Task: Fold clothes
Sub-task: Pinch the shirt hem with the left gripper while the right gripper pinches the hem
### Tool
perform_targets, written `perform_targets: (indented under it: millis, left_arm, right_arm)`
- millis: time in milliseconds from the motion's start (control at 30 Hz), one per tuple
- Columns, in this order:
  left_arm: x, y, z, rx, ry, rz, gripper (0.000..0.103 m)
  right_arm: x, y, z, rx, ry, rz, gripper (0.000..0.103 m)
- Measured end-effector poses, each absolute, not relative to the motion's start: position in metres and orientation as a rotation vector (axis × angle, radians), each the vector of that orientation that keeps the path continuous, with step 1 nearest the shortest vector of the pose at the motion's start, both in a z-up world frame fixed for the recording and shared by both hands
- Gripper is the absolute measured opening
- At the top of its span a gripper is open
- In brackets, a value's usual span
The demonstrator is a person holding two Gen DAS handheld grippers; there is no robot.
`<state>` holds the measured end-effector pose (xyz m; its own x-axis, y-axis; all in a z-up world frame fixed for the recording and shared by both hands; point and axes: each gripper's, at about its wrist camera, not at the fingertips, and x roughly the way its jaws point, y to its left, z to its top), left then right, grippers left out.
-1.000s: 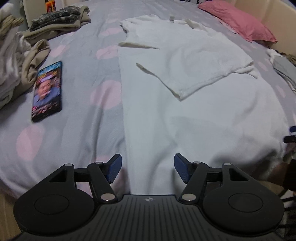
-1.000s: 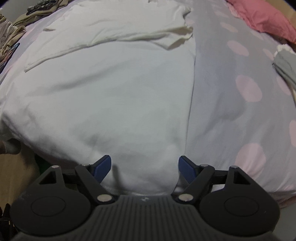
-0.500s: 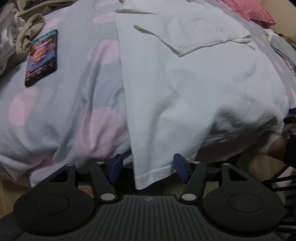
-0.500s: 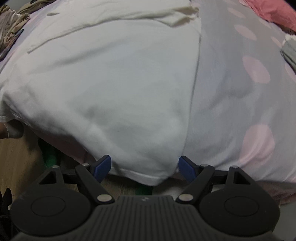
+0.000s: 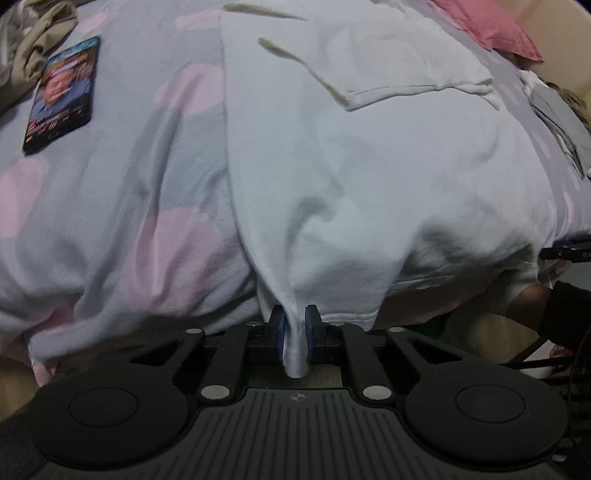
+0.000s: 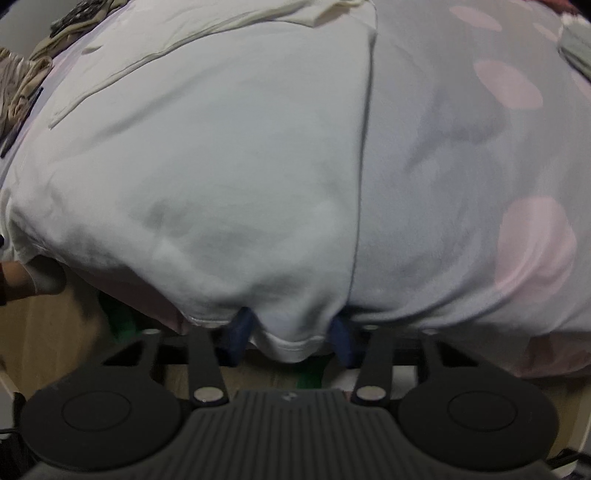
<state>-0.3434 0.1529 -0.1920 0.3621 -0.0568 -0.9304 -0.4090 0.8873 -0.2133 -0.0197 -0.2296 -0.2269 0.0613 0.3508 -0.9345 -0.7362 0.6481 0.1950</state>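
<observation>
A white T-shirt [image 5: 369, 166] lies flat on the bed with its sleeves folded inward, and its bottom hem hangs over the near edge. My left gripper [image 5: 294, 321] is closing, and its blue pads pinch a bunched fold at the hem's left corner. In the right wrist view the same T-shirt [image 6: 221, 166] fills the left half. My right gripper [image 6: 290, 332] is closing around the hem's right corner. That hem sags between the blue pads, which stand well apart and do not squeeze it.
A grey sheet with pink dots [image 5: 129, 184] covers the bed. A phone [image 5: 62, 94] lies at the left, beside a pile of clothes [image 5: 33, 48]. A pink pillow [image 5: 491, 26] and a grey garment [image 5: 561, 114] sit at the right. Wooden floor shows below the bed edge.
Both grippers dropped to the bed's near edge, over the shirt's hem. The left jaws closed onto the hem's left corner. The right jaws narrowed around the right corner.
</observation>
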Motion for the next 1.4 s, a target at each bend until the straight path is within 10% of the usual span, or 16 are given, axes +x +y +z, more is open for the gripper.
perform_targets:
  millis: [633, 733, 867, 1400]
  left_arm:
    - [-0.343, 0.159, -0.206, -0.469, 1.241, 0.243, 0.029]
    - [-0.345, 0.165, -0.206, -0.513, 1.235, 0.244, 0.007]
    - [-0.351, 0.167, -0.192, -0.532, 1.184, 0.22, 0.003]
    - [-0.367, 0.197, -0.105, -0.517, 1.161, -0.012, 0.002]
  right_arm:
    - [0.005, -0.248, -0.229, -0.154, 1.341, 0.841, 0.046]
    - [0.008, -0.25, -0.23, -0.153, 1.371, 0.886, 0.03]
    - [0.012, -0.248, -0.225, -0.154, 1.418, 0.913, 0.003]
    - [0.023, -0.273, -0.119, -0.182, 1.375, 1.099, 0.002]
